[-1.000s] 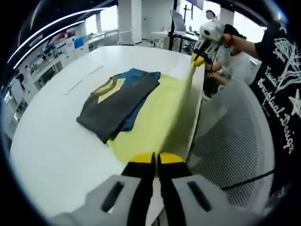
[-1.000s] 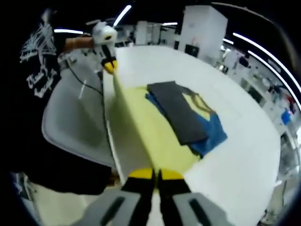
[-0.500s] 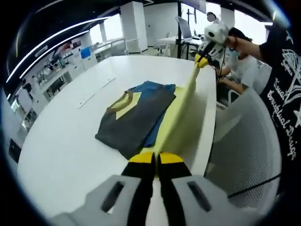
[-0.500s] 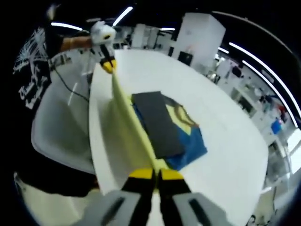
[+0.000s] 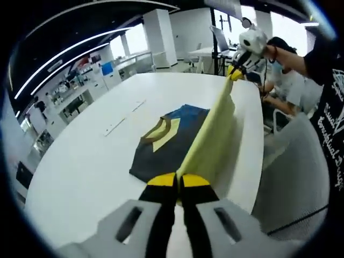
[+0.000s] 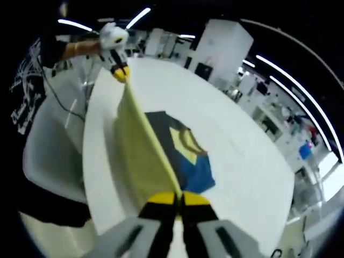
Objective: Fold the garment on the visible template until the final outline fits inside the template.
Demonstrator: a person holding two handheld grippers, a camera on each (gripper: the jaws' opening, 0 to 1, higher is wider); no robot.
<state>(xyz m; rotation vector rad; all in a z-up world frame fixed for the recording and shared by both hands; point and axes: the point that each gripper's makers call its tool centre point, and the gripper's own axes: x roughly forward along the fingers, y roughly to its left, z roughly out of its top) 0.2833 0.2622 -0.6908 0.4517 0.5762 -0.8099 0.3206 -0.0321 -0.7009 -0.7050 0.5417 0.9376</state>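
- Item, garment point(image 5: 161, 148): a dark grey, blue and yellow piece lay folded flat on the white worktop point(image 5: 80, 161), forward of both jaw pairs and toward the worktop's middle.
- Item, yellow sheet point(image 5: 212, 140): I took it for the template. It stood lifted on edge between my two tools, its long axis running from one to the other along the near worktop edge.
- Left hand-held gripper point(image 5: 177, 180): clenched on the near end of the yellow sheet.
- Right hand-held gripper point(image 6: 178, 199): clenched on the opposite end; seen from the left gripper view it sat far up the sheet point(image 5: 235, 72).
- Relation: the garment lay beside the raised sheet, to the left of the left tool and to the right of the right tool, roughly equally near both.
- Change: a second earlier the sheet mostly lay flat under the garment; by this moment it had risen steeply off the worktop.
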